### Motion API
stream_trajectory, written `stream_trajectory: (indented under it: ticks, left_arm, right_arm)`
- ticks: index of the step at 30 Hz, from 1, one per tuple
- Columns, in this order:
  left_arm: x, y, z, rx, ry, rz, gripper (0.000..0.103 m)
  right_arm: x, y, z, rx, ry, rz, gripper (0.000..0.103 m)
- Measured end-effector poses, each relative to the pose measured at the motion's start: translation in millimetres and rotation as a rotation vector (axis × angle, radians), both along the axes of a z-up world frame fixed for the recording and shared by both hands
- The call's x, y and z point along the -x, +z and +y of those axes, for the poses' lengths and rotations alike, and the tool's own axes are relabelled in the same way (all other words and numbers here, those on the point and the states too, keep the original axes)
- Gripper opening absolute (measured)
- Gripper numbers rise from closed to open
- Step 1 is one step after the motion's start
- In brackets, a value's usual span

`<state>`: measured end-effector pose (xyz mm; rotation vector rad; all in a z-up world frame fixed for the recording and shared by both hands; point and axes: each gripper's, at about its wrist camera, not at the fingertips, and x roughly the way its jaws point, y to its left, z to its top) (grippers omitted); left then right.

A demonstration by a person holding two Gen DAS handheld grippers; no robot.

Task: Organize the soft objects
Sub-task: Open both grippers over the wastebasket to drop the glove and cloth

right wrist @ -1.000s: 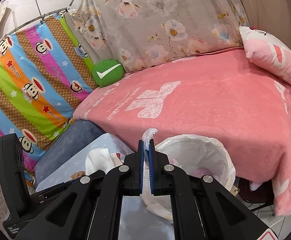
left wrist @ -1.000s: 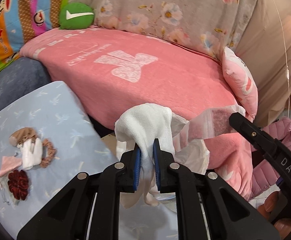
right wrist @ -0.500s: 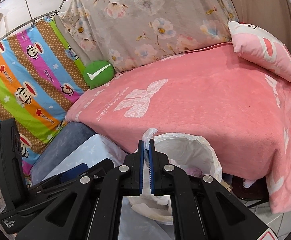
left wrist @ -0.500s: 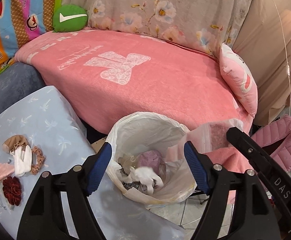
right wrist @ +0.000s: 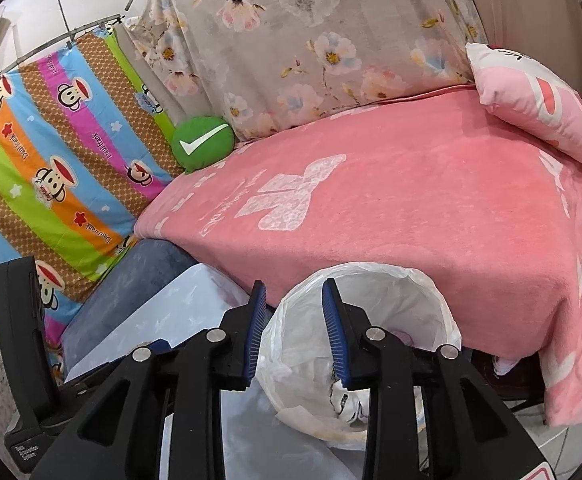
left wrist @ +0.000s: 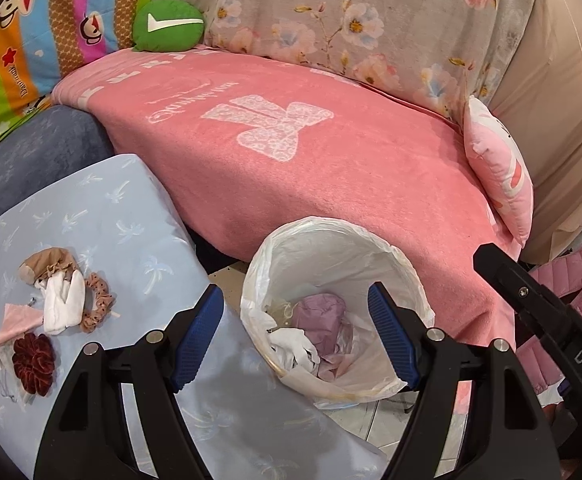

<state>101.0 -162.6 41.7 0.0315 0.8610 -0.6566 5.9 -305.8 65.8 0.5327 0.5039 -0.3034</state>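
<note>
Both grippers hang over the lined bin [left wrist: 371, 240], which stands on the floor between the pink blanket's [left wrist: 331, 168] hanging edge and the corner of the light-blue table cloth [left wrist: 103, 216]. Left gripper [left wrist: 295, 336]: jaws spread wide, nothing between the pads. Right gripper [right wrist: 294, 332]: jaws parted, also empty, poised at the bin's near-left rim. Inside the bin lie a white cloth [left wrist: 291, 344] and a mauve bundle [left wrist: 321, 314]. The remaining soft items sit in a cluster on the table, down and to the left of the left gripper and well apart from it: a folded white sock [left wrist: 63, 304] with its long axis running roughly toward and away from the camera, a tan scrunchie [left wrist: 99, 300] touching it, a beige piece [left wrist: 49, 264] just behind, a pink cloth [left wrist: 15, 320], and a dark red scrunchie [left wrist: 33, 362] nearest the table's left side. Judgement: the left gripper is the nearer one for the next pick. Open table lies between gripper and cluster; the table corner beside the bin is the only edge to clear on the return.
</note>
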Motion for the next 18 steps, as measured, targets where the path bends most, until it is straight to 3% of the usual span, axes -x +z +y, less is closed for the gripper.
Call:
stream_trajectory:
  ticks: [18]
  left_arm:
    - [-14,-9,64,0.003,0.153,0.021,0.071]
  right_arm:
    - [-26,0,58,0.036,0.127,0.039,0.03]
